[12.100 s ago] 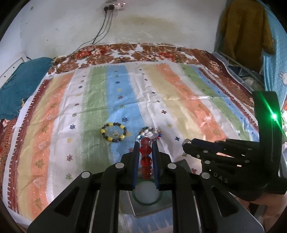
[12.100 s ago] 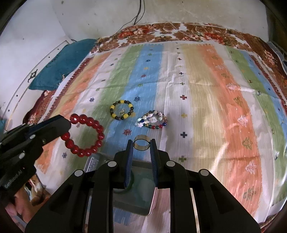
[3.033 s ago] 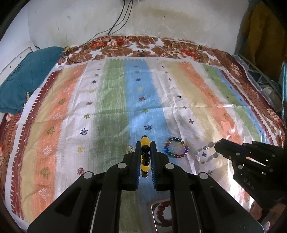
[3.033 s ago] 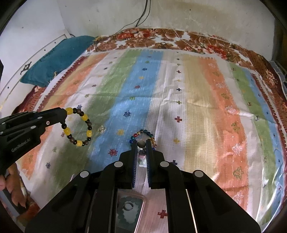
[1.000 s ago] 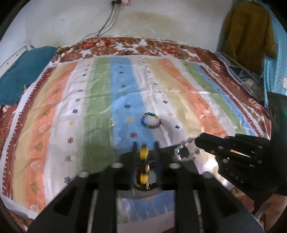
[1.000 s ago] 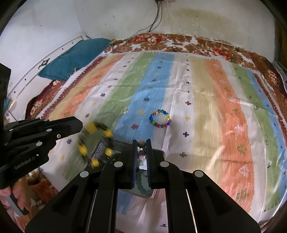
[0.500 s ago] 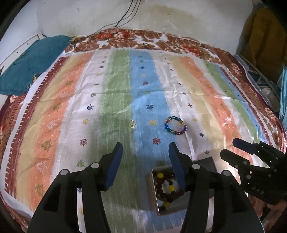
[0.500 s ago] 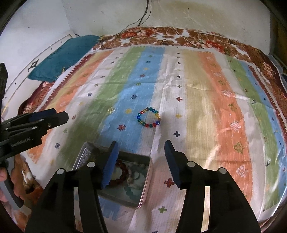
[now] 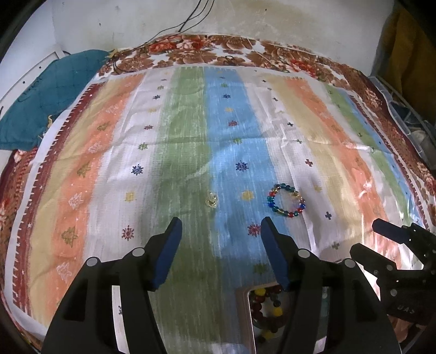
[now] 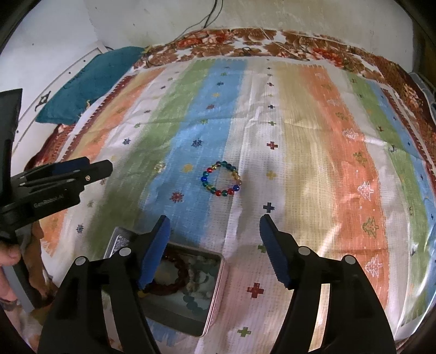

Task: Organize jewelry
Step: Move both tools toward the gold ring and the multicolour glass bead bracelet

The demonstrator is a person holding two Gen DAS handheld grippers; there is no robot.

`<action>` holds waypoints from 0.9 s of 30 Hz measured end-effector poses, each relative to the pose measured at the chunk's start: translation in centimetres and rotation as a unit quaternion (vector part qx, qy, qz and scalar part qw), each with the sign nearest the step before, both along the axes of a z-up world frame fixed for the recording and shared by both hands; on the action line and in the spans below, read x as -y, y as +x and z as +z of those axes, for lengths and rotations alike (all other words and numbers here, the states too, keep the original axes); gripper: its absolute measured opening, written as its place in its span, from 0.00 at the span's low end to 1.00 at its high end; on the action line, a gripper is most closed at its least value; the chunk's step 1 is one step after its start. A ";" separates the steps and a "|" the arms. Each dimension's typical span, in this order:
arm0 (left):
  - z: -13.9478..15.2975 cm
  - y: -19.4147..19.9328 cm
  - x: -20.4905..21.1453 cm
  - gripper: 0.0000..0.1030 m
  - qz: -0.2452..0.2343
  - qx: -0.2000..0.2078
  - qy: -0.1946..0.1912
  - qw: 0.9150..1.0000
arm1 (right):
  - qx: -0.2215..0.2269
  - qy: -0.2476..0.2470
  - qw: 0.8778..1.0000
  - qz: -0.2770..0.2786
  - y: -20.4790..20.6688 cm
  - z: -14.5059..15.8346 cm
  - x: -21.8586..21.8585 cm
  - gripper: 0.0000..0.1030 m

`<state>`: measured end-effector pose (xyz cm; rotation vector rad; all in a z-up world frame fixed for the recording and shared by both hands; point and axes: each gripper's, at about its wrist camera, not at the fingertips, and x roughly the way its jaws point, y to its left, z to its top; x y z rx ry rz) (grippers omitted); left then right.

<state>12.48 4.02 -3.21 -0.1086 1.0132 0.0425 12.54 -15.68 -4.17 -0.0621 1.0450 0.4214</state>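
1. Holding nothing, your left gripper (image 9: 219, 237) has its jaws spread wide above the striped cloth (image 9: 190, 141), with green and blue stripes showing between the blue finger pads (image 9: 167, 252).
2. Your right gripper (image 10: 214, 237) is spread wide too, and it is empty; its blue pads (image 10: 273, 250) frame bare white cloth.
3. You have one multicoloured bead bracelet (image 10: 221, 178) lying flat on the cloth, on the border of the blue and white stripes, ahead of both grippers and apart from them. In the left wrist view the same bracelet (image 9: 286, 200) sits ahead and to the right of your left gripper.
4. You can see a small clear trinket (image 9: 211, 201) on the edge of the green stripe, to the left of the bracelet and well apart from it; its shape is too small to tell.
5. Your metal tin (image 10: 215, 294) sits open on the near edge of the cloth, below the left finger of your right gripper. Inside it lie a dark red bead bracelet (image 10: 177, 286), pale beads (image 10: 201, 275) and some yellow beads (image 9: 276, 303), all heaped together.
6. Your left gripper (image 10: 90, 170) appears at the left edge of the right wrist view, and your right gripper (image 9: 381, 237) appears at the right edge of the left wrist view.
7. You have a teal cushion (image 9: 46, 100) at the far left corner of the bed, and cables (image 9: 190, 16) hanging down the wall behind.
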 end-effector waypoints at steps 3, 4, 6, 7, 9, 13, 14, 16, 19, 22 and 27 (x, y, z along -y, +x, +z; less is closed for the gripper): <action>-0.5 0.5 0.2 0.58 -0.003 -0.007 0.005 1.000 | -0.002 -0.003 1.000 -0.012 0.8 -0.3 0.2 0.66; -0.6 0.6 0.1 0.58 -0.003 -0.008 0.005 1.000 | -0.002 -0.002 1.000 -0.015 1.1 -0.3 0.2 0.66; -0.8 1.0 0.1 0.58 -0.003 -0.011 0.005 1.000 | -0.003 -0.001 1.000 -0.020 1.6 -0.4 0.3 0.66; -0.9 1.1 0.0 0.58 -0.002 -0.012 0.004 1.000 | -0.004 -0.001 1.000 -0.020 1.8 -0.5 0.2 0.66; -1.1 1.4 -0.3 0.58 -0.001 -0.015 -0.003 1.000 | -0.006 -0.001 1.000 -0.020 2.2 -0.7 0.1 0.66; -1.7 2.1 -0.4 0.58 0.002 -0.024 -0.003 1.000 | -0.014 0.000 1.000 -0.018 3.0 -1.3 -0.2 0.66; -1.8 2.3 -0.2 0.58 -0.001 -0.026 0.003 1.000 | -0.015 0.001 1.000 -0.018 3.1 -1.3 -0.2 0.66; -1.7 2.5 0.3 0.58 -0.009 -0.024 0.012 1.000 | -0.018 0.001 1.000 -0.019 3.5 -1.5 -0.3 0.66; -1.5 2.7 0.5 0.59 -0.014 -0.020 0.012 1.000 | -0.019 -0.001 1.000 -0.020 3.9 -1.7 -0.3 0.66; -1.9 3.2 0.5 0.60 -0.015 -0.023 0.018 0.999 | -0.021 -0.005 1.000 -0.021 4.3 -2.0 -0.5 0.66; -2.8 4.0 0.2 0.60 -0.012 -0.034 0.022 0.999 | -0.025 -0.011 0.999 -0.022 5.0 -2.5 -0.7 0.66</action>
